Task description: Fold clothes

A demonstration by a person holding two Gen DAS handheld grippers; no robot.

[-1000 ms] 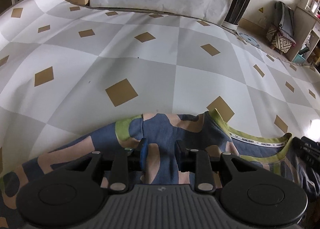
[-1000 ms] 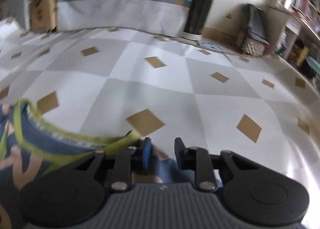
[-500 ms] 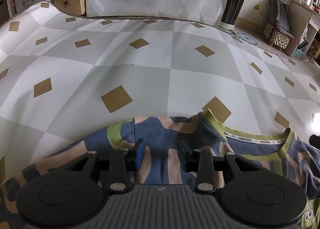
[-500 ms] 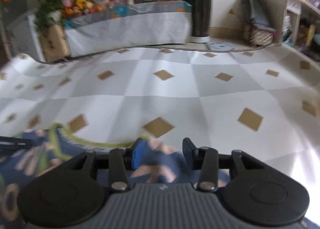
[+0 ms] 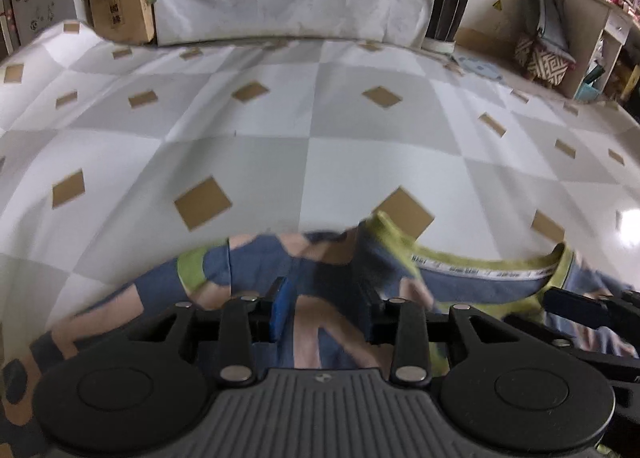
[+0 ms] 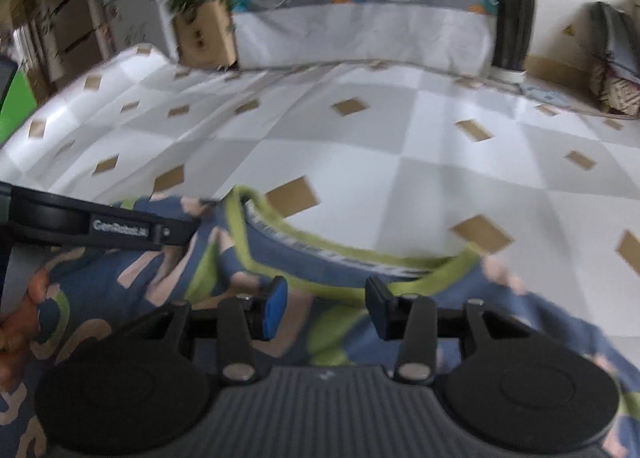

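1 garment (image 5: 248, 270): blue knit top, peach and lime patches, lime ribbed collar (image 6: 360, 254) with printed white tape inside. It lies at the near edge of the checkered mat (image 5: 320, 138), under both tools.

2 hand-held grippers. Left hand-held gripper (image 5: 322, 308): jaws have just been opening, now spread, cloth between them but pads not pressing. Right hand-held gripper (image 6: 326, 304): jaws have just been opening, also spread, over the collar, no pinch.

Mat is smooth, grey and white squares with tan diamonds. Behind it: 1 cloth-draped table (image 5: 292, 6) with fruit, 1 cardboard box (image 5: 120, 6), 1 black planter (image 5: 448, 6).
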